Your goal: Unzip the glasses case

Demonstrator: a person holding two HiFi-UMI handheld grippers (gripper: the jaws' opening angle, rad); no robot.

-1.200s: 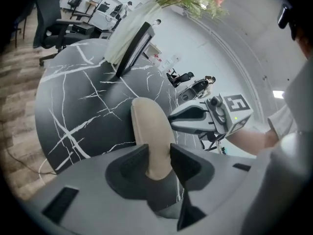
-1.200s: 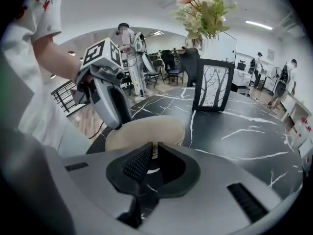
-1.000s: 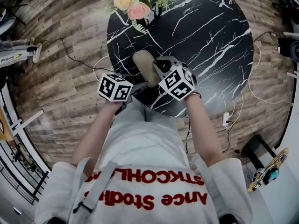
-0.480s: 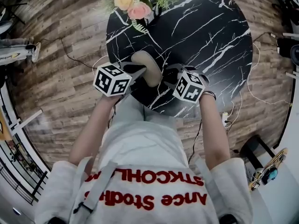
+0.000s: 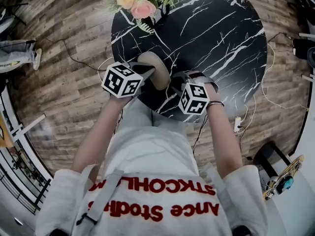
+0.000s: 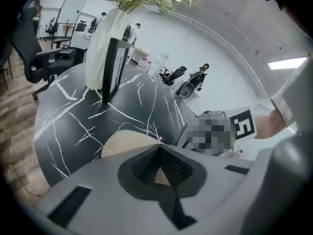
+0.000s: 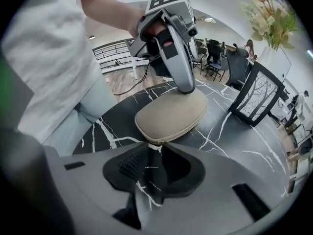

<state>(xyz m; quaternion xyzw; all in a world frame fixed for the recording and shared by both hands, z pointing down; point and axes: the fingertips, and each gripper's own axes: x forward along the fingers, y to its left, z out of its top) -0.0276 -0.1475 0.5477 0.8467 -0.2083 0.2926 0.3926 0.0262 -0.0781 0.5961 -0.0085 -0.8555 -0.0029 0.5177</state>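
Observation:
A beige glasses case [image 5: 158,72] lies near the front edge of the round black marble table [image 5: 216,33]. My left gripper [image 5: 146,71] comes in from the left, shut, with its tips resting on the far end of the case [image 7: 171,112]; the right gripper view shows the left gripper [image 7: 185,88] pressing there. In its own view the left gripper [image 6: 158,149] has its pads together over the case [image 6: 120,143]. My right gripper [image 7: 155,152] is at the case's near end, jaws closing. The small pale zipper tab [image 7: 153,148] sits between its tips, which are apart from it. In the head view the right gripper [image 5: 174,82] is beside the case.
A white vase of flowers [image 5: 142,4] in a black frame [image 7: 257,102] stands at the table's far side, behind the case. Cables and a power strip [image 5: 237,125] lie on the wooden floor to the right. The table edge is just below the grippers.
The left gripper moved up onto the case's left end and shut. The right gripper came off the top of the case, swung right and down, and turned toward its near end.

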